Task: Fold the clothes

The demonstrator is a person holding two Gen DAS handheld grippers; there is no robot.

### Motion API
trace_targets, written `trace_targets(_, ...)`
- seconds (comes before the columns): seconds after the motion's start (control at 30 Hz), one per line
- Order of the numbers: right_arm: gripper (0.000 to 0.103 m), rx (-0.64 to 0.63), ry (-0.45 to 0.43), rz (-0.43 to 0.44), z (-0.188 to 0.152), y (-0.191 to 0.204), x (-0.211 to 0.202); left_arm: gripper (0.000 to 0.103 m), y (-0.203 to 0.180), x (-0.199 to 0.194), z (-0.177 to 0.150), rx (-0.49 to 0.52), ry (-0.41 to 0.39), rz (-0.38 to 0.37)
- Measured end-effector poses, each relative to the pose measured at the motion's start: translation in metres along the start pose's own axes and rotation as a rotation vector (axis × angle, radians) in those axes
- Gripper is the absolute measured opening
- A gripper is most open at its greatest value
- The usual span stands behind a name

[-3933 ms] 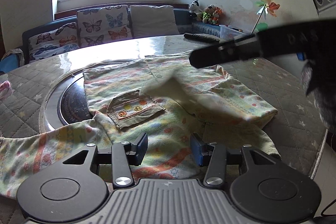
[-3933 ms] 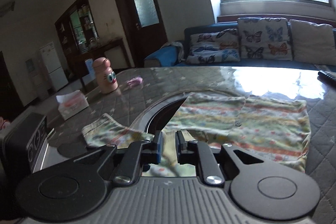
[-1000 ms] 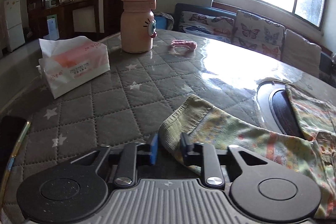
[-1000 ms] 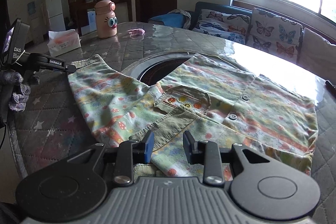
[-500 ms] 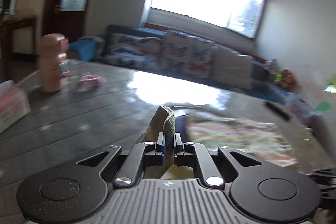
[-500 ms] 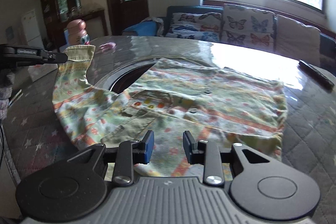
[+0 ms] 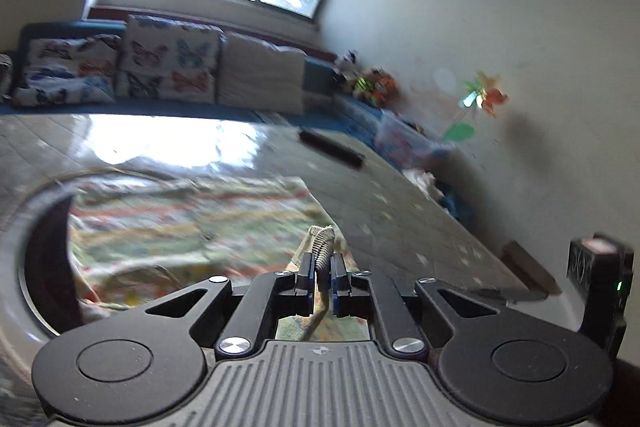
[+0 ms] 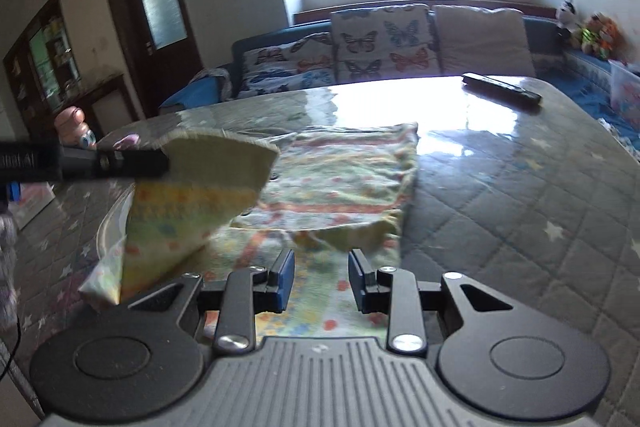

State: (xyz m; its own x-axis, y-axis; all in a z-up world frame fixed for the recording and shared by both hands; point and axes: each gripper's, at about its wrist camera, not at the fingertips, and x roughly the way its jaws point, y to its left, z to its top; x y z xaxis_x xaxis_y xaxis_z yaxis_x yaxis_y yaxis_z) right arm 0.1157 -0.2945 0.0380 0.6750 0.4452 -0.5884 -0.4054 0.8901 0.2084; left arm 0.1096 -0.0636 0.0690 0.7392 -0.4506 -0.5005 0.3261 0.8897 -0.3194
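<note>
Shirt (image 8: 336,187), patterned, lies on quilted table (image 8: 520,195). Left gripper (image 7: 321,269) clamped on ribbed sleeve cuff (image 7: 322,247), sleeve lifted over the shirt body. Right gripper (image 8: 321,281) jaws apart, low above hem. Lettering on left gripper's side blurred, unreadable.

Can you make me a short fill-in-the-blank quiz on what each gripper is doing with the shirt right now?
1. The left gripper is shut on the shirt's ____.
2. The right gripper hovers over the shirt with its fingers ____.
3. The cushions on the sofa are printed with ____.

Missing words: sleeve; open; butterflies
</note>
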Motion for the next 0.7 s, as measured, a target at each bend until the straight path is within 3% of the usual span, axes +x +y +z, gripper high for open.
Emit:
trace_targets(0.17, 0.030, 0.035, -0.011, -0.014, 0.000, -0.008, -0.004, 0.015, -0.015, 0.020, -0.022, 0.098, 0.095, -0.009)
trace_targets(0.2, 0.030, 0.038, -0.012, -0.014, 0.000, -0.008, -0.004, 0.019, -0.017, 0.019, -0.025, 0.112, 0.100, -0.016)
trace_targets(0.23, 0.030, 0.042, -0.014, -0.014, 0.000, -0.008, -0.004, 0.031, -0.017, 0.017, -0.027, 0.126, 0.102, -0.024)
trace_targets(0.3, 0.030, 0.044, -0.007, 0.000, 0.001, -0.005, -0.001, 0.045, -0.017, 0.012, -0.029, 0.152, 0.089, -0.013)
trace_targets(0.4, 0.030, 0.045, 0.006, 0.023, 0.001, 0.000, 0.005, 0.051, -0.011, -0.001, -0.028, 0.172, 0.059, 0.020)
trace_targets(0.7, 0.030, 0.018, 0.073, 0.025, -0.002, 0.012, 0.036, 0.058, 0.047, -0.048, -0.038, 0.133, 0.013, 0.264)
